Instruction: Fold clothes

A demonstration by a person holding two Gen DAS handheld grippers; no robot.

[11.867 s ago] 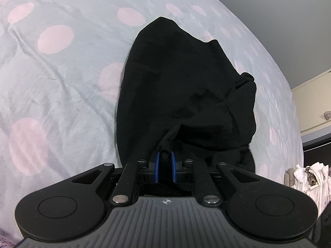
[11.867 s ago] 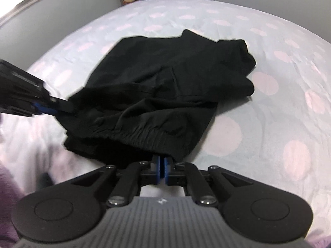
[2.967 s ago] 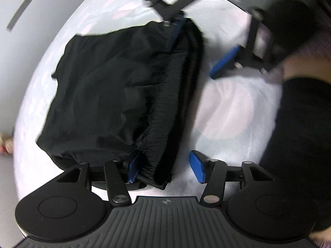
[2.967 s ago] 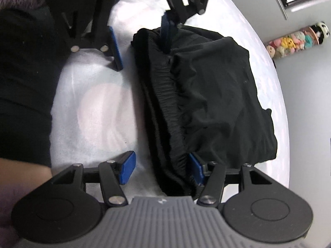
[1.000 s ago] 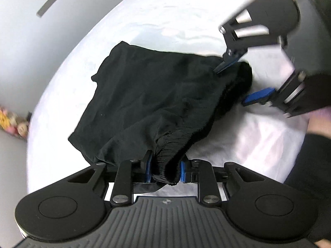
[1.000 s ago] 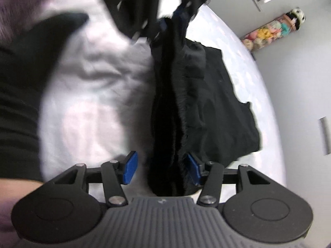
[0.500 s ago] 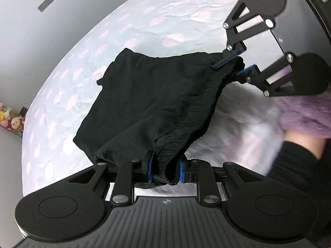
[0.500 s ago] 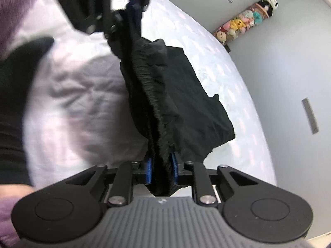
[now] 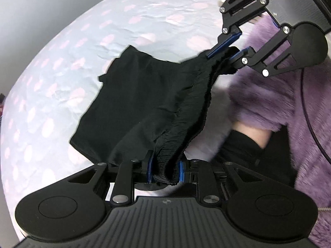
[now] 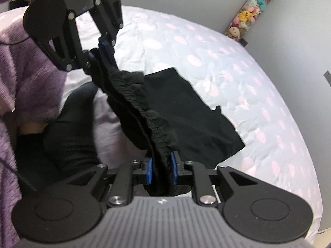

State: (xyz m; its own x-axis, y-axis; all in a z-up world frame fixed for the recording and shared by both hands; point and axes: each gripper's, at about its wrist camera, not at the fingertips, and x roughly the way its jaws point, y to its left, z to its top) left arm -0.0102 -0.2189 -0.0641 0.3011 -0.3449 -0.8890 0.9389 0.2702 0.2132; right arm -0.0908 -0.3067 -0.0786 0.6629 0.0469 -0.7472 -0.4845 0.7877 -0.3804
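A pair of black shorts [image 9: 140,95] with a gathered elastic waistband hangs above the bed, held at both ends of the waistband. My left gripper [image 9: 164,170] is shut on one end of the waistband. My right gripper [image 10: 161,170] is shut on the other end. In the left wrist view the right gripper [image 9: 228,48] shows at the upper right with the band between its blue pads. The left gripper [image 10: 101,49] appears at the upper left of the right wrist view. The leg part of the shorts [image 10: 186,111] trails down toward the sheet.
The bed sheet [image 9: 62,66] is pale blue with pink dots. A person in a fuzzy purple sleeve [image 9: 279,103] and dark trousers [image 10: 68,128] stands at the bed's edge. A column of plush toys [image 10: 248,14] hangs against the grey wall.
Both grippers went from open beside the waistband to shut on it, then lifted it off the bed. Over the last second the shorts rose higher and the two grippers drew apart.
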